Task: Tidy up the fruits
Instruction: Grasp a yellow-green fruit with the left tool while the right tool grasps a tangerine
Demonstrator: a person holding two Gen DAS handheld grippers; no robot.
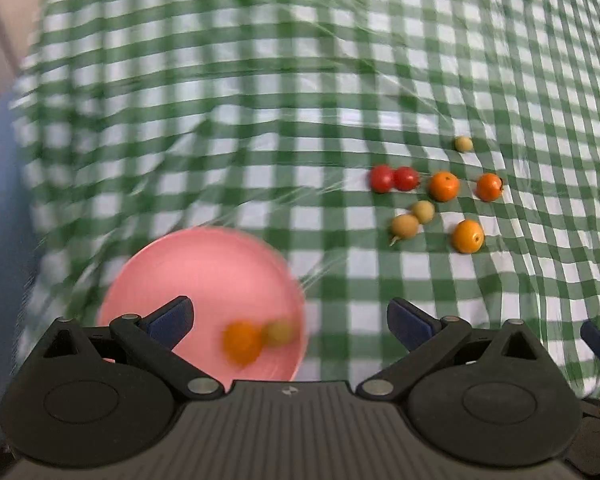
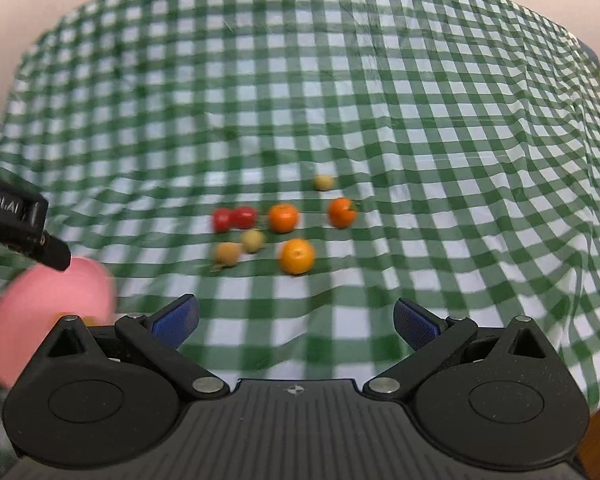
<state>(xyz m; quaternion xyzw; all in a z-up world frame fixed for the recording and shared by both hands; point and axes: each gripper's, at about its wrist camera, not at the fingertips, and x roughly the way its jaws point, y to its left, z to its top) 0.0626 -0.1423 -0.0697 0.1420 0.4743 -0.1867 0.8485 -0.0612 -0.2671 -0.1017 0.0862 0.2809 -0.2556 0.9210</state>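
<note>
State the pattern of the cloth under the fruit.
Green-and-white checked tablecloth, sharpest in the right wrist view.

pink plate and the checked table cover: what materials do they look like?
Pink plate: likely plastic, with a smooth matte finish, uniform colour and a thin raised rim; motion blur leaves this uncertain. Checked cover: green-and-white woven fabric by the look, soft folds and wrinkles. Glossy crease lines in the left wrist view hint at a clear plastic film over it.

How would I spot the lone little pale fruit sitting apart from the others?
Find the cluster of loose fruit on the green checked cloth, right of the pink plate. The pale fruit lies alone at the far edge, beyond the oranges, smaller and yellow-green.
</note>
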